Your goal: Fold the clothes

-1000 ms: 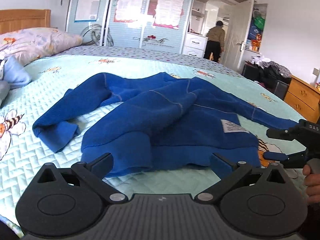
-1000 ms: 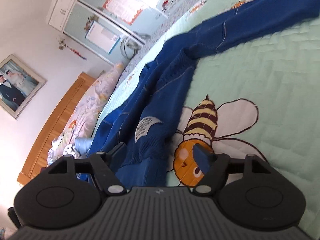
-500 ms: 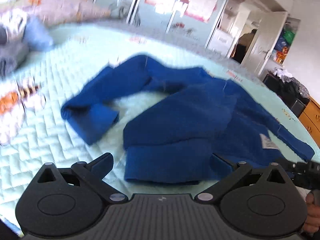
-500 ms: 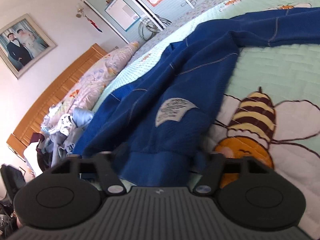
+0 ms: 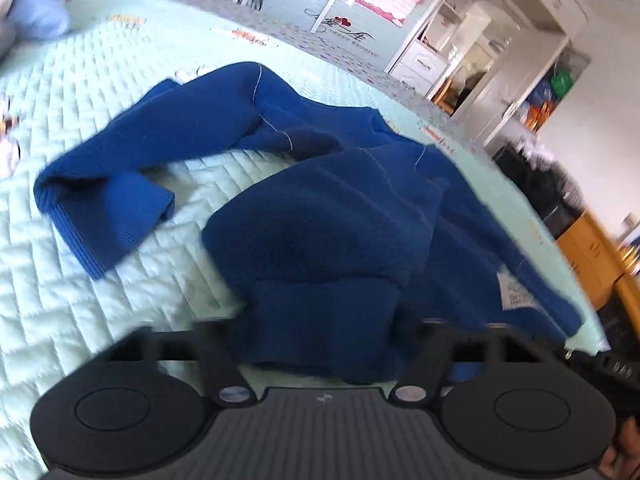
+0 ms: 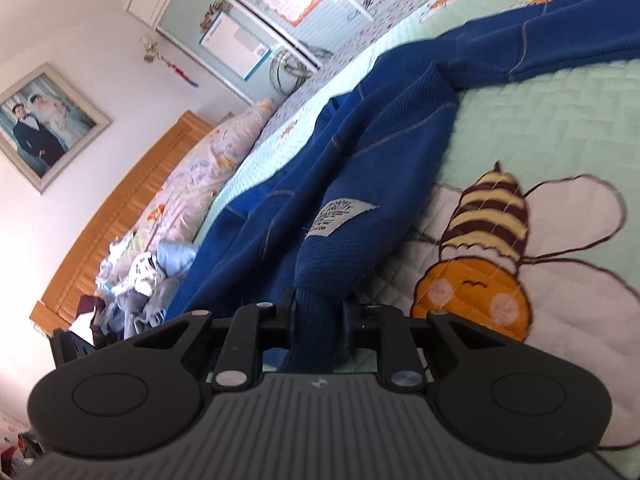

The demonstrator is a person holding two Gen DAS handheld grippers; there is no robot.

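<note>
The blue sweater (image 5: 320, 208) is lying rumpled and inside out on the quilted bedspread (image 5: 80, 280), its care label (image 6: 340, 216) showing; one sleeve (image 5: 132, 148) is doubled back to the left, the other (image 6: 560, 28) is stretched away across the bed. No fold is being shown as finished, so the task is judged to be at its very start, with the whole folding left.

The ribbed hem (image 5: 324, 320) is being taken at two places. Its middle bunch is being enclosed by the left gripper (image 5: 320, 344), whose jaws are closing with the cloth between them; whether the pads are pressing yet cannot be told through the blur. A hem corner (image 6: 312, 328) is being pinched by the right gripper (image 6: 318, 320), its jaws closing too, the fabric squeezed narrow between the fingers. Both grippers are being held low, tilted down toward the bed.
</note>
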